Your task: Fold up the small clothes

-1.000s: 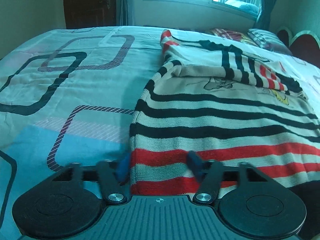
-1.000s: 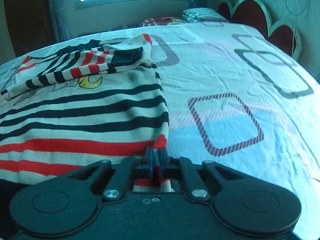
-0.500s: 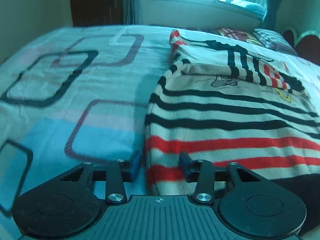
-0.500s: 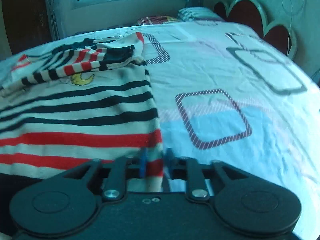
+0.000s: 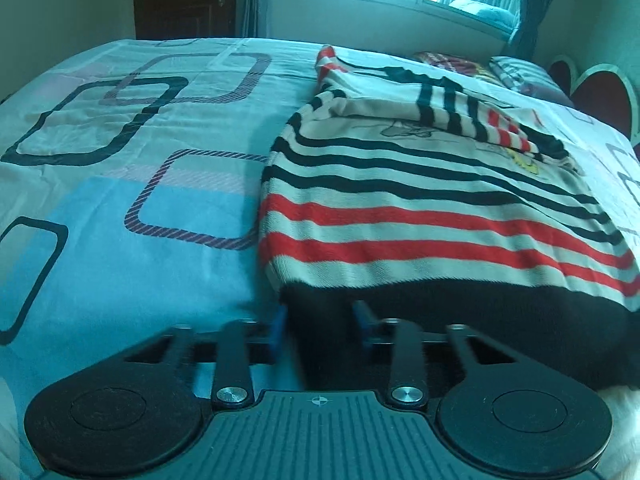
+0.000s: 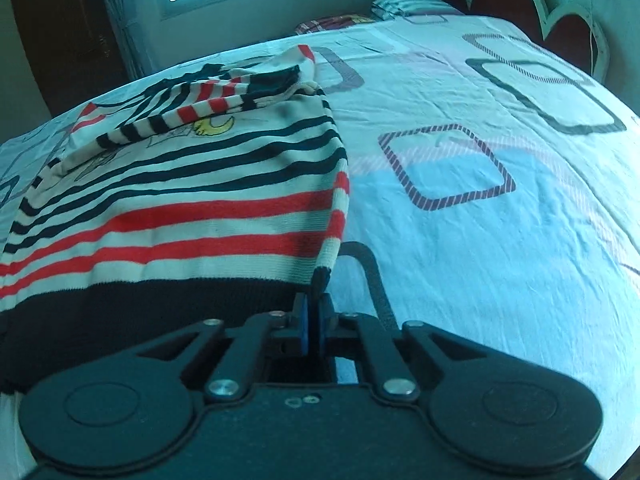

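Note:
A striped sweater (image 5: 420, 208), cream with black and red bands and a black hem, lies on the bed with its sleeves folded across the chest. My left gripper (image 5: 320, 320) is open, its blue pads either side of the hem's left corner, which sits between them. My right gripper (image 6: 313, 320) is shut on the hem's right corner of the sweater (image 6: 180, 216) and holds it lifted a little off the sheet.
The bed sheet (image 5: 120, 240) is light blue and white with rounded square patterns. Pillows (image 6: 404, 4) and a scalloped red headboard (image 6: 540, 12) stand at the far right. A window and curtains lie beyond the bed.
Both grippers have drawn back toward the hem. The right one opened briefly and has shut again on the black hem corner. The left stays open, now at the hem.

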`<state>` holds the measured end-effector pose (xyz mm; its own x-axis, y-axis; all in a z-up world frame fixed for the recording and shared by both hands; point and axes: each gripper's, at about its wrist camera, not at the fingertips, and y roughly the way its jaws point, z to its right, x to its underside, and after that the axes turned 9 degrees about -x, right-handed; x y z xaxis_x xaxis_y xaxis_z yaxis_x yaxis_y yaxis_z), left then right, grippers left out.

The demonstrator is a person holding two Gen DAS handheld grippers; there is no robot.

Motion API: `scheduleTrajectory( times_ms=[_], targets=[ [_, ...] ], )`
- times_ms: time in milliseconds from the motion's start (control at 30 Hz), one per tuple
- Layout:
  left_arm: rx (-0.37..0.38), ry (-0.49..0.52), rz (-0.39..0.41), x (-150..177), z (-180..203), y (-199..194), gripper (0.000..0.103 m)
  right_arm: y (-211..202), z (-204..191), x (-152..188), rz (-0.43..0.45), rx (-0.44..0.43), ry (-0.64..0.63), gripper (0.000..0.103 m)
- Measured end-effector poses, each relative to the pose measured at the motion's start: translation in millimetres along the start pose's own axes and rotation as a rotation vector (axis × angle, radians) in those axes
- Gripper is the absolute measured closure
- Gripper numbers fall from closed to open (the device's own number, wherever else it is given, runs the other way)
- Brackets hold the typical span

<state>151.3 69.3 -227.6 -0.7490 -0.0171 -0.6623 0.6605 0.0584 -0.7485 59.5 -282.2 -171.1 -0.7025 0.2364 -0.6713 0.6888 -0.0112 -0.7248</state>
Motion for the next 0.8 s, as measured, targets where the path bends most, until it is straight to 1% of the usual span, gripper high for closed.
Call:
scheduleTrajectory(
  times_ms=[33,100,167,233,267,300,333,367,400,500,567,633,700,733,800],
  targets=[
    [-0.009,0.012,0.006,0.6,0.2,-0.8,0.079,-1.2,2.0,-0.4,0.013,0.032,-0.012,0.098],
    [-0.021,0.038,0.024,2.9,-2.0,1.1,0.079,2.1,16.6,-0.5,0.010,0.075,0.022,0.099],
    [-0.013,0.039,0.021,1.2,-4.6,-0.5,0.079,2.6,24.1,-0.9,0.010,0.061,0.033,0.097],
    [0.004,0.047,0.030,-0.1,-5.9,-6.1,0.079,-4.9,22.3,-3.1,0.034,0.061,0.027,0.084],
    [-0.004,0.055,0.037,-0.3,-5.7,-10.4,0.079,-10.5,20.0,-3.5,0.057,0.071,0.022,0.078],
    [-0.004,0.055,0.039,-1.7,-6.1,-14.0,0.076,-16.0,18.1,-4.3,0.078,0.066,0.018,0.078],
    [0.007,0.047,0.040,-3.2,-6.8,-17.0,0.060,-20.9,15.5,-5.4,0.092,0.053,0.018,0.078],
    [0.019,0.038,0.047,-5.3,-6.1,-20.2,0.048,-23.7,11.6,-6.6,0.099,0.039,0.014,0.078],
    [0.028,0.034,0.065,-6.9,-3.6,-23.8,0.030,-24.4,6.1,-7.6,0.100,0.015,0.004,0.078],
    [0.070,0.080,0.120,-10.3,13.2,-34.3,0.029,-17.7,-13.8,-3.2,0.064,-0.033,-0.050,0.079],
    [0.091,0.122,0.112,-8.5,25.4,-31.0,0.029,-11.2,-24.2,4.2,0.034,-0.052,-0.084,0.081],
    [0.074,0.159,0.079,-2.2,32.5,-19.0,0.029,-4.9,-26.2,10.9,0.009,-0.039,-0.102,0.081],
    [0.048,0.188,0.035,7.5,34.0,-5.3,0.028,1.7,-19.6,16.4,-0.010,-0.011,-0.130,0.081],
    [0.049,0.201,0.068,12.7,32.3,-6.8,0.026,0.0,-16.4,16.9,-0.003,-0.009,-0.139,0.081],
    [0.033,0.222,0.076,16.7,33.2,-12.0,0.025,-4.2,-11.6,14.4,-0.009,-0.011,-0.118,0.081]
  ],
)
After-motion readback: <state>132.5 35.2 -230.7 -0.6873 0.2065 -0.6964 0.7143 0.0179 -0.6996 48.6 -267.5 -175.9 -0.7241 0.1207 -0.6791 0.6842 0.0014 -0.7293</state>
